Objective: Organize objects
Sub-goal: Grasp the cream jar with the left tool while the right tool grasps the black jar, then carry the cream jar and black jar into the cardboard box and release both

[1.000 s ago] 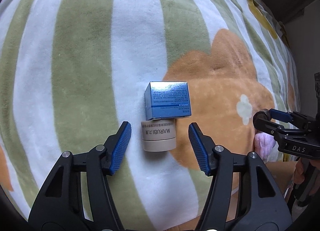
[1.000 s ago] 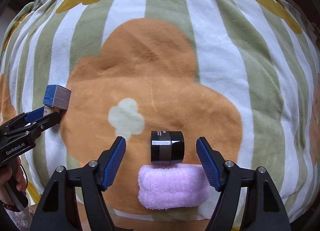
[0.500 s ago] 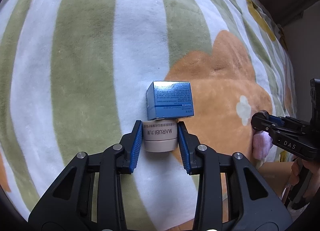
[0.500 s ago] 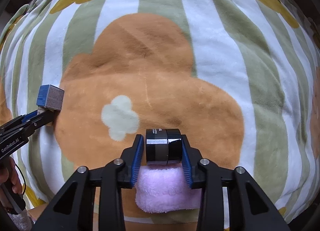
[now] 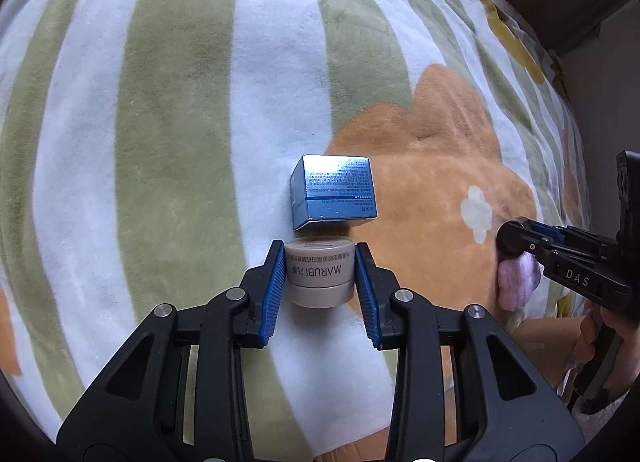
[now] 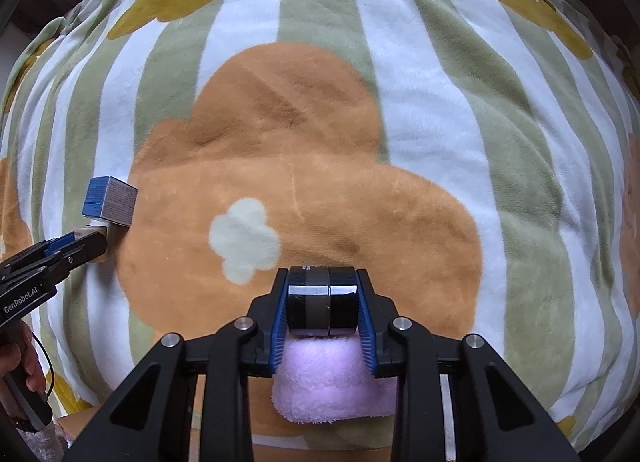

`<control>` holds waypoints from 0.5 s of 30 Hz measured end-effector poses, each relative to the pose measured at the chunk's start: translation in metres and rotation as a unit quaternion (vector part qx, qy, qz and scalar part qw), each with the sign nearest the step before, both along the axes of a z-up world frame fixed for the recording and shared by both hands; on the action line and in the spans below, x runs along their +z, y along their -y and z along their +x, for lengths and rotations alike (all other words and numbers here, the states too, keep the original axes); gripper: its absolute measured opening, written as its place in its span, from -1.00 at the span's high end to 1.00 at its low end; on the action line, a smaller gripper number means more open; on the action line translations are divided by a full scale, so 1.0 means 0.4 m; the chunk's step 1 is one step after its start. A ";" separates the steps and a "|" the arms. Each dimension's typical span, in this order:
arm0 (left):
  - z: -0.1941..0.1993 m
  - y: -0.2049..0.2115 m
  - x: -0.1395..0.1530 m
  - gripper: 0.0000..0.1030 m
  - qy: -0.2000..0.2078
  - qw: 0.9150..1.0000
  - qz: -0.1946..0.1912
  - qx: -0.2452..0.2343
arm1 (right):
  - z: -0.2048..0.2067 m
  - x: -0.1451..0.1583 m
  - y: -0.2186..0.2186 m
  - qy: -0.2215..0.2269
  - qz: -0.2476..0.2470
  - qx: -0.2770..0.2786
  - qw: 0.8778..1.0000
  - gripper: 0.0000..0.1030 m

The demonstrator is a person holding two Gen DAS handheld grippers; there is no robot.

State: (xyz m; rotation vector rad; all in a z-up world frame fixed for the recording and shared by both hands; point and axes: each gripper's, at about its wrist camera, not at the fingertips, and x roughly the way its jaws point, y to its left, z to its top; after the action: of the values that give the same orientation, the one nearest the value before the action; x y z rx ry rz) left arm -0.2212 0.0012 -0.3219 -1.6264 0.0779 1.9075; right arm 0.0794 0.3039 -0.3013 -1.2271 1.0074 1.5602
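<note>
Soft even daylight, faint shadows; glare on blue box (image 5: 334,192); strong fisheye bending, dark corners.

A striped, flower-patterned blanket (image 6: 420,110) carries a blue box (image 5: 334,192) and a pink towel (image 6: 332,386).

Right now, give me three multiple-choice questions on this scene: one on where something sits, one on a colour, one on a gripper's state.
1. The blue box sits where, in the left wrist view?
A. just beyond the beige jar
B. on the pink towel
C. inside the jar

2. The right gripper grips a jar of what colour?
A. white
B. black
C. red

3. The left gripper is:
A. wide open
B. shut on the beige jar
C. out of view

Answers: 1 A, the box lies right behind the jar. 2 B, the black jar is glossy black. 3 B, both pads press the jar's sides.
</note>
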 end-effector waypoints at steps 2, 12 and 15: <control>0.004 0.002 0.008 0.40 -0.004 1.000 0.000 -0.002 | 0.007 0.005 0.007 -0.003 0.003 -0.002 1.000 0.45; 0.040 0.025 0.110 0.40 -0.025 0.999 0.020 0.001 | 0.048 0.089 0.043 -0.019 0.029 -0.001 0.999 0.45; 0.069 0.035 0.161 0.40 -0.034 0.999 0.028 0.003 | -0.006 0.143 0.054 -0.024 0.038 0.008 0.999 0.45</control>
State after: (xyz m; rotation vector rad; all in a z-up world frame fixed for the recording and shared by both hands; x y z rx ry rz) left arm -0.1934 -0.0130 -0.2574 -1.5278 0.0465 1.9524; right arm 0.0769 0.2824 -0.2439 -1.1524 0.9616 1.6338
